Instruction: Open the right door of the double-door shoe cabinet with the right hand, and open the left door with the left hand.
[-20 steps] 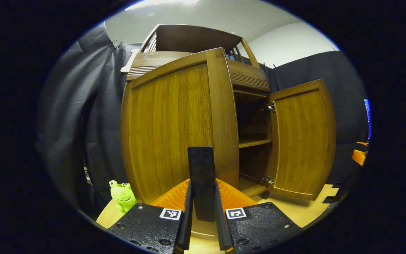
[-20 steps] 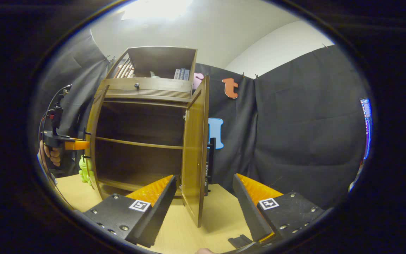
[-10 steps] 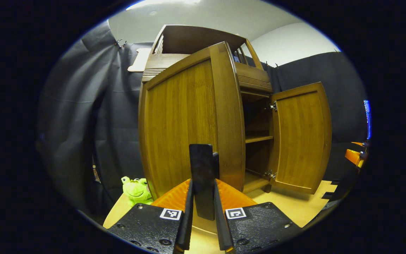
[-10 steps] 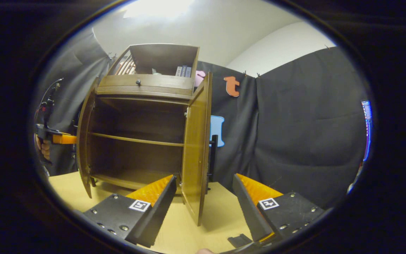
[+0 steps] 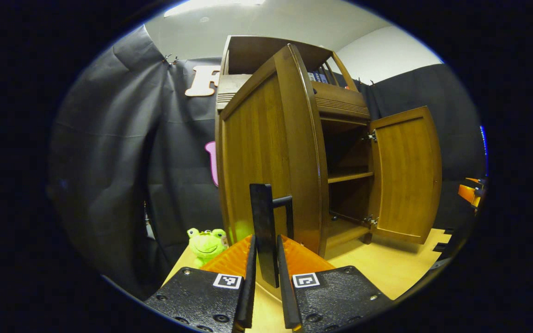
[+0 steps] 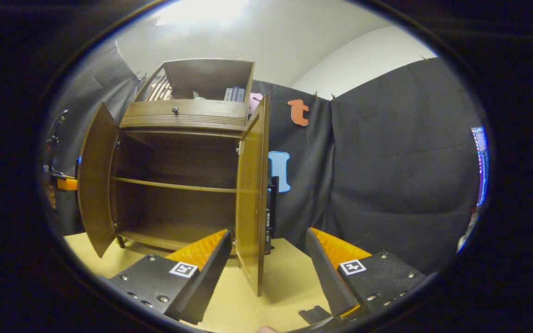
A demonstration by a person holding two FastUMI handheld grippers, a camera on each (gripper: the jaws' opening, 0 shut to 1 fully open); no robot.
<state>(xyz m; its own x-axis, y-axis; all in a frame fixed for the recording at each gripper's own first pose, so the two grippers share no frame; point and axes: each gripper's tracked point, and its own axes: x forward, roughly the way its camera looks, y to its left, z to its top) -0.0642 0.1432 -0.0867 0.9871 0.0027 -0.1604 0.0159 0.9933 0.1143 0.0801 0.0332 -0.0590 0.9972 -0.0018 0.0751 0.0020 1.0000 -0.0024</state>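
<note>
On cabinet [image 6: 188,115]: two doors ajar; one handle [image 5: 264,231] in left tongs [image 5: 265,277].

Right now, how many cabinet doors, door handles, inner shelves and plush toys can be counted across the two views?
Cabinet doors: 2, left door and right door, both open.
Door handles: 2, left handle and right handle.
Inner shelves: 1.
Plush toys: 1, green frog.
Total: 6.

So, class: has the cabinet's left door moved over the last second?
Yes. In the right gripper view the left door has swung farther outward, away from the fixed shelf, uncovering more of the interior, with the left gripper shut on its handle.
</note>
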